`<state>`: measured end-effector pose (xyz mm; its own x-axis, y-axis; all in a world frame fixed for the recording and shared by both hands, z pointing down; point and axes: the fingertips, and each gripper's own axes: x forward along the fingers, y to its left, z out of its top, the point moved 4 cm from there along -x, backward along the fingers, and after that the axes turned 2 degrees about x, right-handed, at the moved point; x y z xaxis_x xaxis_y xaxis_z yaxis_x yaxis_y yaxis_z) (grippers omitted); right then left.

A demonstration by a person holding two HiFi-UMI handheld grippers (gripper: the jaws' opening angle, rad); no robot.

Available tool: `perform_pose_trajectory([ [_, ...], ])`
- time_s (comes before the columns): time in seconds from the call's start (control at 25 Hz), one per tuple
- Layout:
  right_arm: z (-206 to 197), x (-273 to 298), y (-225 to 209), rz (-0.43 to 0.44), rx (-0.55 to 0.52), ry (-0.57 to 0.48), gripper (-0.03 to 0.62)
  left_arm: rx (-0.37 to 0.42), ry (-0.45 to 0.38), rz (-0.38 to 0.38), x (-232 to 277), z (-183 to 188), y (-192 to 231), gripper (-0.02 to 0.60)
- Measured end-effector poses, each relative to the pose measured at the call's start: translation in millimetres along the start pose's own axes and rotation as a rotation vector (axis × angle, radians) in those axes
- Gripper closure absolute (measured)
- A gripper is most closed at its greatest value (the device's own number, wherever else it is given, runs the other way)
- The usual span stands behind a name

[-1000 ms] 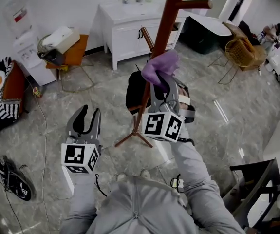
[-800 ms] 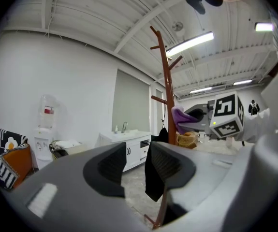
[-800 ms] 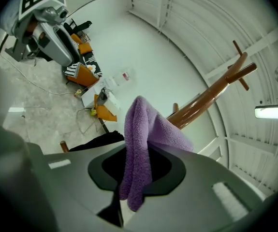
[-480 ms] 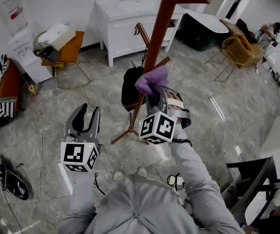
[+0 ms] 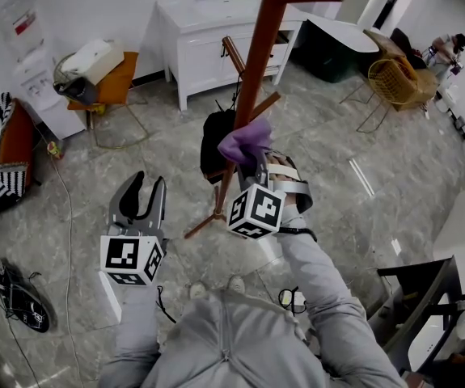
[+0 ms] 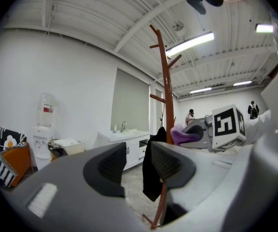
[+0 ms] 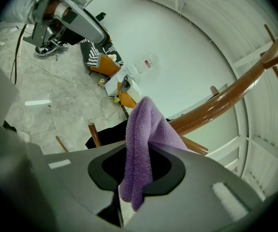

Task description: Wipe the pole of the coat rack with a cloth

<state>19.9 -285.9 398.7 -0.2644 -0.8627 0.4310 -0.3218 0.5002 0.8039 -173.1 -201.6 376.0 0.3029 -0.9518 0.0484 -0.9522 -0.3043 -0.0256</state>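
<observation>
The brown wooden coat rack pole (image 5: 252,79) rises through the middle of the head view; a black garment (image 5: 212,140) hangs low on it. My right gripper (image 5: 252,164) is shut on a purple cloth (image 5: 244,140), which presses against the pole's right side just above the garment. In the right gripper view the purple cloth (image 7: 141,144) hangs between the jaws with the pole (image 7: 221,108) right behind it. My left gripper (image 5: 141,199) is open and empty, held low at the left, apart from the rack. In the left gripper view the pole (image 6: 166,95) stands ahead.
The rack's spread feet (image 5: 208,221) rest on a marble floor. Behind stand a white sink cabinet (image 5: 208,35), a water dispenser (image 5: 38,71) and an orange chair (image 5: 107,83). A wire chair (image 5: 398,87) is far right, shoes (image 5: 18,297) lie at lower left.
My right gripper has slid the purple cloth down the pole, from near the upper pegs toward the hanging black garment. The left gripper has stayed in place.
</observation>
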Motion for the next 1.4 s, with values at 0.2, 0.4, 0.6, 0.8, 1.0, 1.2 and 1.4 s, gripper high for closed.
perform_pose_trajectory([
  [0.2,-2,2,3,0.02,-0.003,0.005,0.536,0.002,0.003,0.001,1,1,-1,0.414],
  [0.4,-3,-11,-5,0.023,0.066,-0.022,0.536,0.005,0.007,-0.004,1,2,-4,0.414],
  [0.6,-16,-40,-29,-0.01,0.225,-0.073,0.536,0.011,0.005,-0.015,4,3,-10,0.414],
  [0.8,-36,-72,-67,-0.114,0.314,-0.104,0.536,0.02,0.002,-0.028,8,6,-14,0.414],
  [1.0,-37,-99,-115,-0.256,0.314,-0.19,0.536,0.025,-0.005,-0.041,13,9,-19,0.414],
  [1.2,-18,-101,-147,-0.478,-0.127,-0.187,0.536,0.026,-0.009,-0.037,14,11,-19,0.414],
  [1.4,-11,-68,-140,-0.482,-0.546,-0.148,0.536,0.024,-0.009,-0.016,11,10,-14,0.414],
])
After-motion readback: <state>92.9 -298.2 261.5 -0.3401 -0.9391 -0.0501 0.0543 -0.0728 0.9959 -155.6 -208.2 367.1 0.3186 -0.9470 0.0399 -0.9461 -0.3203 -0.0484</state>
